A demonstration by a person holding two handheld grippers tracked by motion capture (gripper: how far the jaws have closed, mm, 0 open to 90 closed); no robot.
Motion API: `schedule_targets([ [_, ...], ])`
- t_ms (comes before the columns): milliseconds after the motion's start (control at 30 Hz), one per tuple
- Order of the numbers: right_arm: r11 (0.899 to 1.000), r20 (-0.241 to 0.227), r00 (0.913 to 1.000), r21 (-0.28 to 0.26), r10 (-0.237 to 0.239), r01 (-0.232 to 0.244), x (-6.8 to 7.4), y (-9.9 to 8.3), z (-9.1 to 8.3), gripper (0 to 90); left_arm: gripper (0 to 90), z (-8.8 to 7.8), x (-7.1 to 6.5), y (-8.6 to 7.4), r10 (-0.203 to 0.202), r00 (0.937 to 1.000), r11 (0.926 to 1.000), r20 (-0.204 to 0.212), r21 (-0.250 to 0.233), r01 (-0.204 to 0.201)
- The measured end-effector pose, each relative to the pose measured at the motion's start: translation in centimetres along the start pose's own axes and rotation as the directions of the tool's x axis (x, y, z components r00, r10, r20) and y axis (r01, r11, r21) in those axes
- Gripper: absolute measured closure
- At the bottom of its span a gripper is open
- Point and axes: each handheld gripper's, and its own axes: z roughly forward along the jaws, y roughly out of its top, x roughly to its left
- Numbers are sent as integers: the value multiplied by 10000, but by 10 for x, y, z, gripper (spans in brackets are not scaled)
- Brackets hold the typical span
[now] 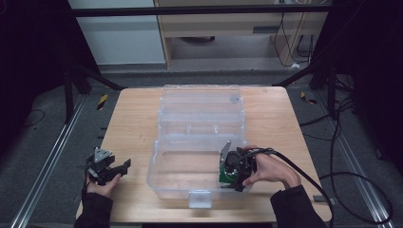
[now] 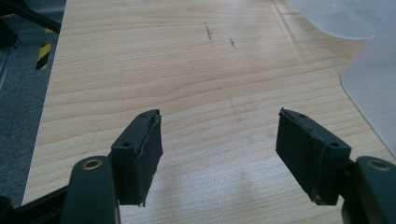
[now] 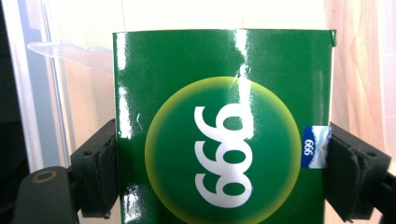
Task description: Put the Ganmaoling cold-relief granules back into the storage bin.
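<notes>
A green carton (image 3: 224, 126) printed with a white "999" in a yellow-rimmed circle sits between the jaws of my right gripper (image 3: 222, 163), which is shut on its two sides. In the high view that right gripper (image 1: 236, 172) holds the green carton (image 1: 225, 176) inside the front right part of a clear plastic box (image 1: 164, 178) with its lid (image 1: 199, 102) swung open to the back. My left gripper (image 1: 114, 168) rests near the table's left front edge, open and empty. The left gripper view has its jaws wide apart (image 2: 219, 154) over bare wood.
The wooden table (image 1: 128, 118) has bare surface left and right of the box. A corner of the clear box (image 2: 373, 88) lies at the right of the left gripper view. The right gripper's cable (image 1: 309, 178) trails off the table. Dark frame legs and floor cables surround the table.
</notes>
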Motion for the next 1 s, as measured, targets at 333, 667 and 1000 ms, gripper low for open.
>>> schedule_targets([
  [333, 9990, 25, 9996, -346, 276, -275, -1, -3, -13, 102, 309, 0, 0, 0, -9, 10000, 10000, -7, 5, 9],
  [667, 9872, 617, 9955, -1463, 726, -629, 3, -16, -50, 112, 310, 0, 0, 0, -6, 10000, 10000, -5, 11, 6],
  [1000, 9409, 1668, 9645, -3049, 2049, -1472, 11, -49, -76, 94, 312, -1, -1, 0, 1, 10000, 10000, 18, 0, -1],
])
